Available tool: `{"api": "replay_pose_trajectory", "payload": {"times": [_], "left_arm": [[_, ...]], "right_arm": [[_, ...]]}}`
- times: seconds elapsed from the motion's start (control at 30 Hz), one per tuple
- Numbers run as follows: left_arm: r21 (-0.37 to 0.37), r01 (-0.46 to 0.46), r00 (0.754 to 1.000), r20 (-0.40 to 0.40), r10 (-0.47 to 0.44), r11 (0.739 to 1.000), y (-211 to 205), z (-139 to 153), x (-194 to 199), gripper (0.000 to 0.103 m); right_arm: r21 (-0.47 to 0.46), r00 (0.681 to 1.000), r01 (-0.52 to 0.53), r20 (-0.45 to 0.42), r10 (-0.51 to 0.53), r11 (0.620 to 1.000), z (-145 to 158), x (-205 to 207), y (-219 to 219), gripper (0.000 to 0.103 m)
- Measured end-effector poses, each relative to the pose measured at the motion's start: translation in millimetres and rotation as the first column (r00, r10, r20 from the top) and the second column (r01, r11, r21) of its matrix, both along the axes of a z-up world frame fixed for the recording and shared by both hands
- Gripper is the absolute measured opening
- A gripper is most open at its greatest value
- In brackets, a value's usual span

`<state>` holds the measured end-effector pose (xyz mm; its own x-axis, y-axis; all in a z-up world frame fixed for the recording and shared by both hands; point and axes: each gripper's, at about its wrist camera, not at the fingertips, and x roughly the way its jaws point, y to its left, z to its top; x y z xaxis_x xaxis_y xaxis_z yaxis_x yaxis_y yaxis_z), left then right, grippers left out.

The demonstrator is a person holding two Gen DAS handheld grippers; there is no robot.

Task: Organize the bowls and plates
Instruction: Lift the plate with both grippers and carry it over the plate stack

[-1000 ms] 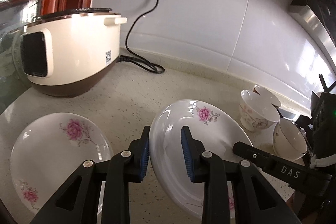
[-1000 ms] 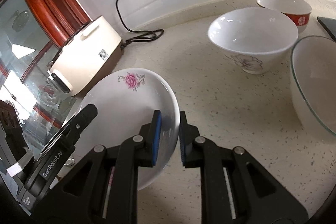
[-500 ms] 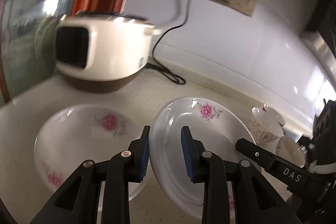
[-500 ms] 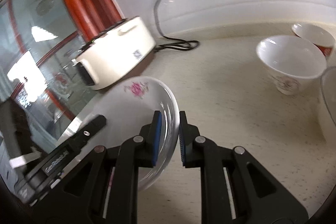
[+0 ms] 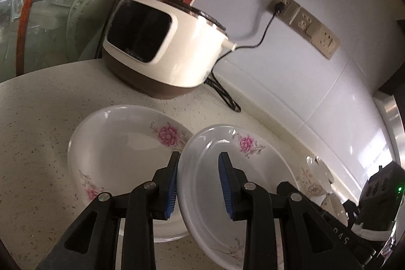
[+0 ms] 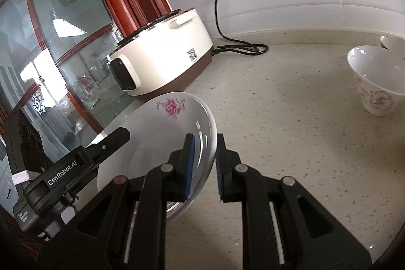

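Note:
A white plate with a pink flower (image 5: 235, 168) hangs tilted above the counter, gripped at both sides. My left gripper (image 5: 198, 163) is shut on its left rim, one blue pad outside and one inside. My right gripper (image 6: 203, 146) is shut on the opposite rim of the same plate (image 6: 157, 133); the left gripper's finger (image 6: 111, 141) shows at the plate's far edge. A second flowered plate (image 5: 121, 148) lies flat on the counter, and the held plate's left edge overlaps its right side in the left wrist view.
A cream rice cooker (image 5: 164, 47) stands behind the plates, its black cord (image 6: 240, 47) running to a wall socket (image 5: 278, 5). A flowered bowl (image 6: 374, 82) and another bowl (image 6: 392, 42) stand at the right. A red-framed glass door (image 6: 76, 55) borders the counter's left end.
Both grippers carried the held plate leftward toward the plate lying on the counter, and it now overlaps that plate's edge. The views rolled, and the bowls slid toward the right edge.

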<state>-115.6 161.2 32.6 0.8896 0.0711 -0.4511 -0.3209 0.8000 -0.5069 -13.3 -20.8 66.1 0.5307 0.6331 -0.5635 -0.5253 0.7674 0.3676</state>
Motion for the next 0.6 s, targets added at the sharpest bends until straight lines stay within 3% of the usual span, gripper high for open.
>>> {"api": "replay_pose_trajectory", "payload": {"times": [0.2,0.37,0.6], "left_arm": [[-0.037,-0.110,0.992,0.053,0.112,0.993,11,-1,-11,0.030],[-0.086,-0.163,0.985,0.040,0.167,0.983,22,-5,-12,0.033],[-0.094,-0.259,0.965,0.023,0.262,0.961,26,-9,-18,0.033]], "right_arm": [[0.004,1.000,-0.017,-0.018,0.017,1.000,-3,2,21,0.019],[0.008,0.998,-0.035,-0.044,0.035,0.999,-7,7,30,0.019],[-0.038,0.996,-0.075,-0.053,0.073,0.996,-11,11,56,0.019]]}}
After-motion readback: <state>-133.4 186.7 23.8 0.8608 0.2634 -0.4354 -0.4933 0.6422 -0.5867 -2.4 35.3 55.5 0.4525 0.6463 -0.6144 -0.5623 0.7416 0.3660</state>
